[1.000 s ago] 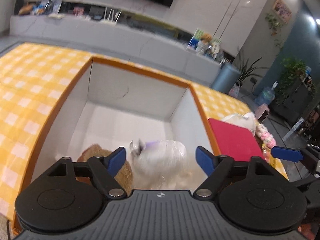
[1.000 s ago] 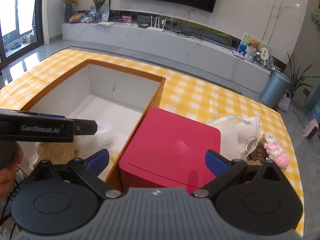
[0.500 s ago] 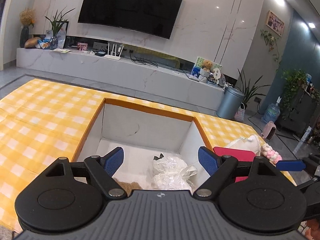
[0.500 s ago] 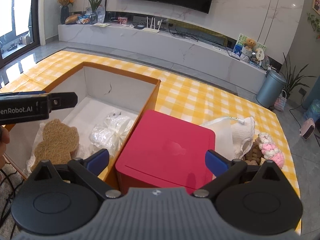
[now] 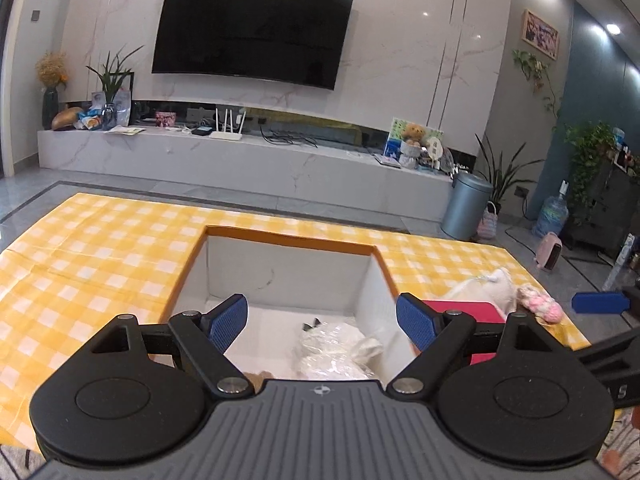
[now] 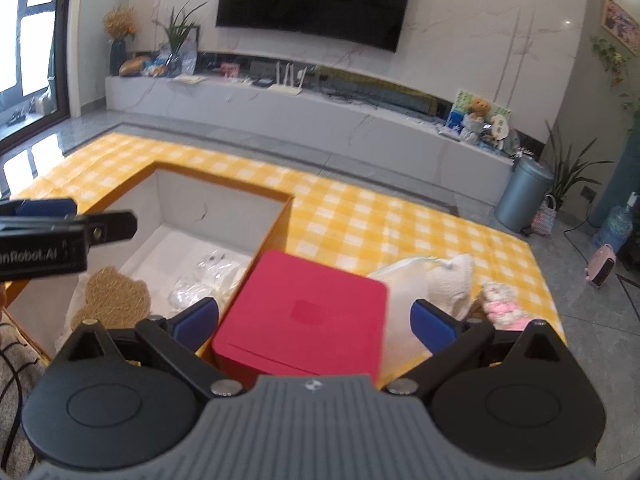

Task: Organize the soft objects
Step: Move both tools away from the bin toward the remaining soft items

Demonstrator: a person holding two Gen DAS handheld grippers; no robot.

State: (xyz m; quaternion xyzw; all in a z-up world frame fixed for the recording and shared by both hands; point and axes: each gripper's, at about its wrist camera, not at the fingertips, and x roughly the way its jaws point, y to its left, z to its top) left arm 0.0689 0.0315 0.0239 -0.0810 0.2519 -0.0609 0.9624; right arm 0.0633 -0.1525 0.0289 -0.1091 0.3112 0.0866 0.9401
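Behind the left gripper, a plastic-wrapped bundle lies half-hidden inside the box

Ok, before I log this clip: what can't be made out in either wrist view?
- Brown bear-shaped woven mat in the white-lined box: left wrist view shows only a sliver behind the left gripper's body.
- Clear plastic-wrapped white bundle: contents unreadable through crinkled wrap.
- Brown item by the pink knitted toy: hidden by the right gripper's finger.
- Red square box: closed, inside unseen.
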